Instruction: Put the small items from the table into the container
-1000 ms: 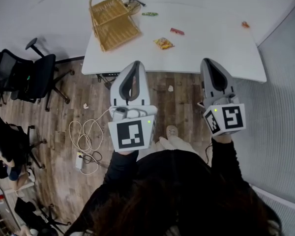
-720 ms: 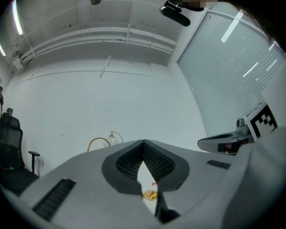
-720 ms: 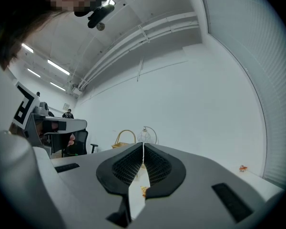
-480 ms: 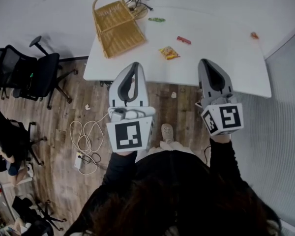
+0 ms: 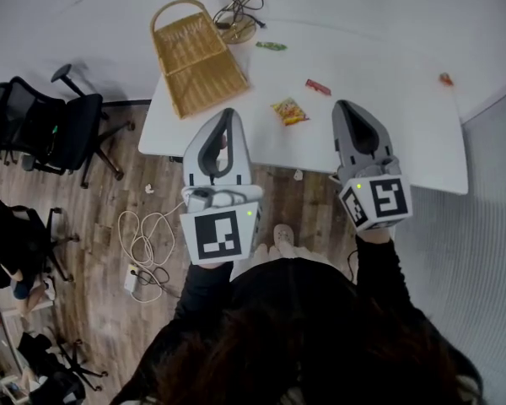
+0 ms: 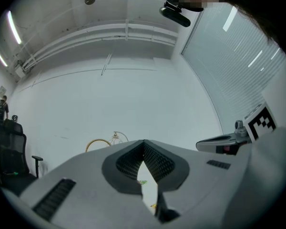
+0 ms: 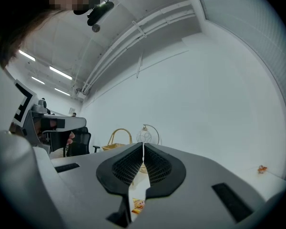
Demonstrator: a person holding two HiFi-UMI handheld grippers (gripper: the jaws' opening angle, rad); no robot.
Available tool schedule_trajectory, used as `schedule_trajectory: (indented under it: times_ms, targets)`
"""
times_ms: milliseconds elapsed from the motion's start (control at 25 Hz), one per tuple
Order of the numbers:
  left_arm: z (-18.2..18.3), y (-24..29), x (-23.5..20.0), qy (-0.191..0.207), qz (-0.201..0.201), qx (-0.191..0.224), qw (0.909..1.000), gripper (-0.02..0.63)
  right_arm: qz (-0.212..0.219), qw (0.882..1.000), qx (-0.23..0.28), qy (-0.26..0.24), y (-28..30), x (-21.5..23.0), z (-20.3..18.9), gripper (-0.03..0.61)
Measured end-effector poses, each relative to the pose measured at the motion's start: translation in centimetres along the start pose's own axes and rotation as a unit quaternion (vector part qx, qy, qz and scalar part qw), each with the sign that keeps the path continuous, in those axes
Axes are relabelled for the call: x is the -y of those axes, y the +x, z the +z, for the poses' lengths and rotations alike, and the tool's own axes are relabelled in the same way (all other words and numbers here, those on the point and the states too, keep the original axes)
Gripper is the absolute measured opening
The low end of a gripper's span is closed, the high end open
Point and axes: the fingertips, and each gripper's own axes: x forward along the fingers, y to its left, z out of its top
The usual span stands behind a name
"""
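A woven yellow basket (image 5: 198, 57) stands at the far left of the white table (image 5: 379, 142); its handle shows in the left gripper view (image 6: 97, 143) and the right gripper view (image 7: 117, 140). Loose on the table lie a green wrapper (image 5: 271, 46), a red wrapper (image 5: 318, 87), a yellow-orange packet (image 5: 288, 110) and a small orange item (image 5: 446, 79) at the far right. My left gripper (image 5: 225, 115) (image 6: 143, 142) is shut and empty, its tips over the table's near edge. My right gripper (image 5: 347, 106) (image 7: 143, 144) is shut and empty, just right of the packet (image 7: 138, 204).
A wire-frame object with cables (image 5: 236, 11) sits at the table's back, by the basket. Black office chairs (image 5: 59, 129) stand on the wooden floor to the left. A white cable and power strip (image 5: 143, 247) lie on the floor by my feet. A slatted wall (image 5: 481, 226) runs along the right.
Both grippers have moved forward from above the floor to the table's near edge. The table and its items now lie closer in the head view.
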Motion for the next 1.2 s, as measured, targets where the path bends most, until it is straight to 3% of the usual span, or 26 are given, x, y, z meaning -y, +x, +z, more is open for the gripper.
schedule_trajectory:
  times_ms: [680, 1200]
  targets:
    - [-1.2, 5.6, -1.4, 0.011, 0.049, -0.002, 0.9988, 0.003, 0.056, 0.998, -0.012, 0.004, 6.7, 2.9, -2.2, 0.028]
    - [-1.9, 7.7, -3.6, 0.013, 0.063, -0.012, 0.9979, 0.003, 0.063, 0.998, -0.025, 0.011, 10.4, 3.5, -3.7, 0.028]
